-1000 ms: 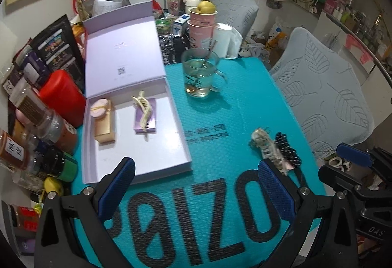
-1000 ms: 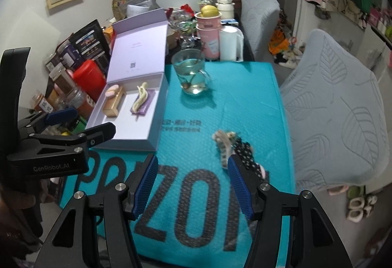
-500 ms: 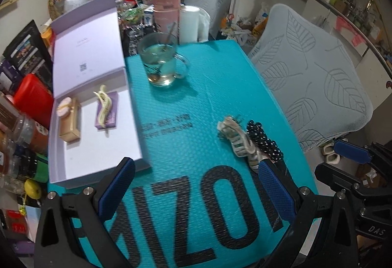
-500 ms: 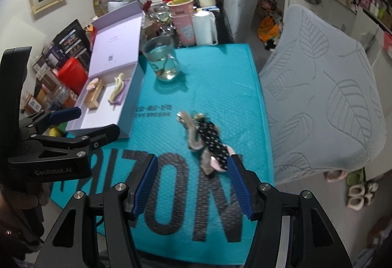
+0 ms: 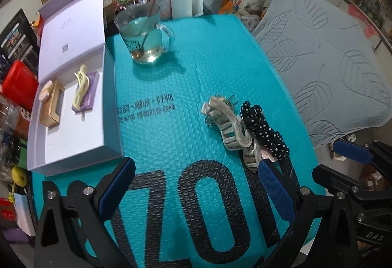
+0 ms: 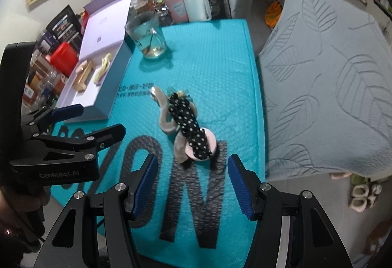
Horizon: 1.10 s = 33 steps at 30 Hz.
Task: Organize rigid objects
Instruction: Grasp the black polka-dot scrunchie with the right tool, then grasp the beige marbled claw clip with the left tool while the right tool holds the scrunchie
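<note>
Teal bubble-wrap mat (image 5: 186, 86) lies bare around our pearly claw hair clips and dotted black clip (image 6: 188, 126), clustered at 3 o'clock near its edge; left gripper (image 5: 196, 184) and right gripper (image 6: 191, 182) both spread, empty.

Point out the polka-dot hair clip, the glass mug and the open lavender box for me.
polka-dot hair clip (image 6: 188, 126), right wrist view, middle of its dotted fabric top.
glass mug (image 5: 143, 34), left wrist view, its front wall above the liquid.
lavender box (image 5: 73, 143), left wrist view, bare floor of the tray near its front.
</note>
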Motion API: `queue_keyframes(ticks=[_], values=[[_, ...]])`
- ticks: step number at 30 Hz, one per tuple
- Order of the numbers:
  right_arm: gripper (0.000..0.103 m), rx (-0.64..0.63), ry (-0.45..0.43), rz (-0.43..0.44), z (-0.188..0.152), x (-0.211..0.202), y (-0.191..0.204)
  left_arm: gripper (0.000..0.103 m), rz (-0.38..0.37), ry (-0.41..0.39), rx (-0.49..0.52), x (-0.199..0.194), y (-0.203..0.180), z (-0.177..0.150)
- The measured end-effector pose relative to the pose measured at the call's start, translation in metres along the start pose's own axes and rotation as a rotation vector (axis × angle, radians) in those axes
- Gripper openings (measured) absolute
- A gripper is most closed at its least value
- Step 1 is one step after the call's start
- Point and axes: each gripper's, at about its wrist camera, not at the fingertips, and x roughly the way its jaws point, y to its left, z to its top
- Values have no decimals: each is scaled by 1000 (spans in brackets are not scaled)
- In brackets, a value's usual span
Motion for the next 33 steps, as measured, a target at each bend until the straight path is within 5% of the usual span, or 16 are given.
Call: queue_keyframes(ticks=[17, 23, 26, 33], values=[[57, -166, 45, 110, 21, 71, -4, 102, 43, -20, -121, 29, 9, -4], [38, -207, 87, 154, 25, 87, -4, 102, 66, -2, -131, 34, 10, -4], [17, -219, 89, 157, 25, 87, -5, 102, 53, 11, -147, 40, 11, -3], [15, -191, 59, 171, 23, 71, -20, 102, -6, 6, -170, 42, 6, 3]])
